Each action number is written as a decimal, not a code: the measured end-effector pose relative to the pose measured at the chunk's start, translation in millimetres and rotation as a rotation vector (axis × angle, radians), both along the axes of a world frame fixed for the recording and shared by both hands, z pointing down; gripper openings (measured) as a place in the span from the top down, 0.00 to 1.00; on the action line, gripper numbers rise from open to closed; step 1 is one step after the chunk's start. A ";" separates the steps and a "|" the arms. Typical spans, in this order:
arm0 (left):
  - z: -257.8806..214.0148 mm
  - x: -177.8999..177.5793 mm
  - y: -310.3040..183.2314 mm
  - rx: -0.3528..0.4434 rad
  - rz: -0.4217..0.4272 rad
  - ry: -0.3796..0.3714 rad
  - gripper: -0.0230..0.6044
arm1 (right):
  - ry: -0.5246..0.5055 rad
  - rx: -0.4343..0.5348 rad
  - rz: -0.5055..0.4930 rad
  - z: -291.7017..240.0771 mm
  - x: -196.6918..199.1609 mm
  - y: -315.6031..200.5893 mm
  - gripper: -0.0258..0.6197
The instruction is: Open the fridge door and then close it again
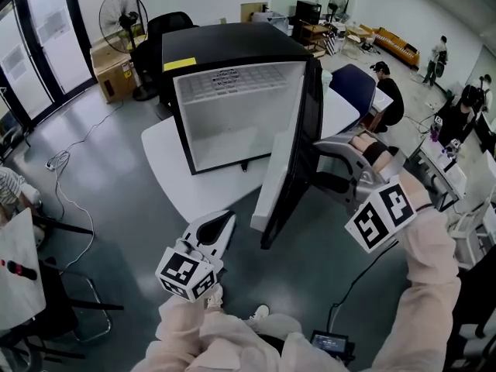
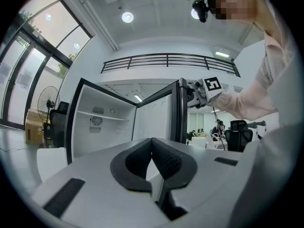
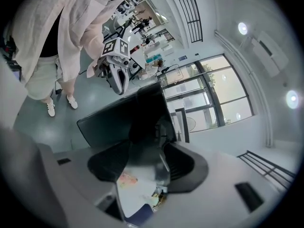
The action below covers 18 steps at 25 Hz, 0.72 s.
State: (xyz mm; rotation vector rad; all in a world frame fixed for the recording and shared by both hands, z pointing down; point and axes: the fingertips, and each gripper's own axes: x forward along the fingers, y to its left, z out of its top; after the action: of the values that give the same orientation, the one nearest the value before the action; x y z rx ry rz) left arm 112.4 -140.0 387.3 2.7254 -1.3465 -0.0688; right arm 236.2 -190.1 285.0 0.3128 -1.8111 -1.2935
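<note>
A small black fridge (image 1: 225, 49) stands on a white table (image 1: 167, 161). Its door (image 1: 298, 153) is swung wide open to the right, baring the white, empty inside (image 1: 232, 122). My right gripper (image 1: 332, 160) is at the door's outer free edge, jaws closed on that edge. The right gripper view shows the dark door (image 3: 128, 118) running between the jaws of my right gripper (image 3: 142, 156). My left gripper (image 1: 211, 229) hangs low in front of the table, shut and empty. In the left gripper view the pads of my left gripper (image 2: 152, 158) meet, with the open fridge (image 2: 102, 122) beyond them.
A standing fan (image 1: 122, 18), a cardboard box (image 1: 112, 72) and a black chair (image 1: 167, 29) are behind the fridge. A seated person (image 1: 387, 91) and desks are at the right. A cable (image 1: 58, 161) lies on the floor at the left, near a desk (image 1: 15, 270).
</note>
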 end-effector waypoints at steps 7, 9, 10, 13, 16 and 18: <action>1.5 -27.2 -15.0 0.008 0.005 -0.002 0.94 | 0.017 0.000 0.017 3.0 -31.4 -11.2 0.60; -0.2 -33.0 -18.5 0.010 0.006 0.004 0.94 | 0.019 0.002 0.022 0.8 -38.9 -14.5 0.61; -0.7 -36.4 -19.8 0.012 0.007 0.007 0.94 | 0.019 0.005 0.025 -0.5 -43.0 -15.8 0.62; 0.4 -47.5 -22.2 0.011 0.008 0.020 0.94 | 0.022 0.010 0.035 -2.1 -55.8 -19.0 0.64; 1.7 -56.3 -26.5 0.007 0.008 0.025 0.94 | 0.029 0.010 0.042 -2.8 -66.0 -24.2 0.65; 1.3 -62.3 -30.9 0.007 0.006 0.029 0.94 | 0.035 0.009 0.045 -3.7 -72.6 -29.1 0.66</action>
State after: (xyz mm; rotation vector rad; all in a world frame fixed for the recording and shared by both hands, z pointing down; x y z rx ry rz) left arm 50.0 -170.9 388.6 2.7230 -1.3324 -0.1127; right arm 163.5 -219.2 281.3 0.3321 -1.7598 -1.2680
